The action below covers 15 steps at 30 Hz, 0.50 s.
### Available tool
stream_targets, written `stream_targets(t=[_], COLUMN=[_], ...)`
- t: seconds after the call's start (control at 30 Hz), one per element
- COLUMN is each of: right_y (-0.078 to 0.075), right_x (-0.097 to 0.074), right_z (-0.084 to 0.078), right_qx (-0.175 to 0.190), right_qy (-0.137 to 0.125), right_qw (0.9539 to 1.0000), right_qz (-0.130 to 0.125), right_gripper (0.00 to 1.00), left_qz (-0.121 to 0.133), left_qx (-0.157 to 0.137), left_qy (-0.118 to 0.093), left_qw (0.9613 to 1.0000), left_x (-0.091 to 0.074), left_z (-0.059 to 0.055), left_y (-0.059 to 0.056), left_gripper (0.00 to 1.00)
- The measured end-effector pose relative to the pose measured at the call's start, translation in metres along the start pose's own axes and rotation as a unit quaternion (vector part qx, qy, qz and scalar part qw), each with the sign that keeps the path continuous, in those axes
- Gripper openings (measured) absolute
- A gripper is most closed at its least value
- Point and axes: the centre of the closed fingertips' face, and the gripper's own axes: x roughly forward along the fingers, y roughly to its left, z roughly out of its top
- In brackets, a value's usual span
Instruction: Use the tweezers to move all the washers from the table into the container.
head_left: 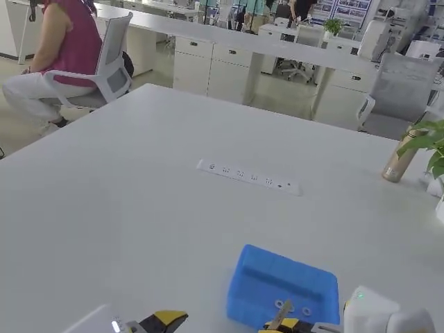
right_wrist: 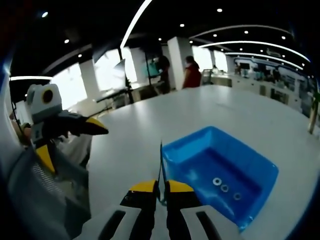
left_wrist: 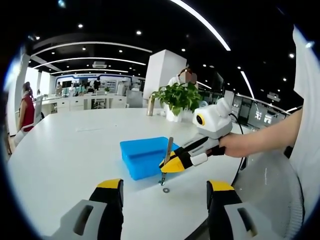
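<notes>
Left of the blue rectangular plastic container (head_left: pixel 281 284) on the white table (head_left: pixel 139 208), the left gripper (head_left: pixel 166 320) shows its yellow-and-black tips at the bottom edge of the head view. In the left gripper view its 2 jaws are spread wide with nothing between them, and they point toward the container.

Just off the container's wall on the left gripper's side, 1 small flat metal washer (left_wrist: pixel 166 190) lies on the table. The thin metal tweezers (left_wrist: pixel 166 152) slant down over it, with their tips just above the washer. I cannot tell whether they touch it.

On the container's floor, 3 washers (right_wrist: pixel 225 188) lie in a short row near one end.

At the container's near edge in the head view, the right gripper (head_left: pixel 288 325) has its jaws pressed together on the tweezers. In the right gripper view the tweezers rise from between the closed yellow tips.

Beyond the container a white power strip (head_left: pixel 248 177) lies flat. Further right of the container, a gold bottle (head_left: pixel 399 163) stands beside a green leafy plant (head_left: pixel 430 142).
</notes>
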Motion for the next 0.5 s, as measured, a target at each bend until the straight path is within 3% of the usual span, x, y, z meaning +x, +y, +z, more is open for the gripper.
stream_targets(t=[0.1,0.33,0.5], right_y=[0.003,0.012,0.009], right_x=[0.001,0.003,0.0], right_z=[0.0,0.001,0.001], right_qx=[-0.013,-0.082,-0.064], right_qy=[0.007,0.033,0.031], right_qw=[0.9999,0.996,0.9975], right_qz=[-0.001,0.006,0.004], right_gripper=[0.03,0.03,0.03], left_qz=[-0.001,0.0,0.005], left_qx=[0.0,0.002,0.001], left_qy=[0.002,0.005,0.002], left_qw=[1.0,1.0,1.0], left_x=[0.0,0.0,-0.001], left_z=[-0.001,-0.002,-0.001], left_y=[0.0,0.0,0.002], left_gripper=[0.67,0.67,0.67])
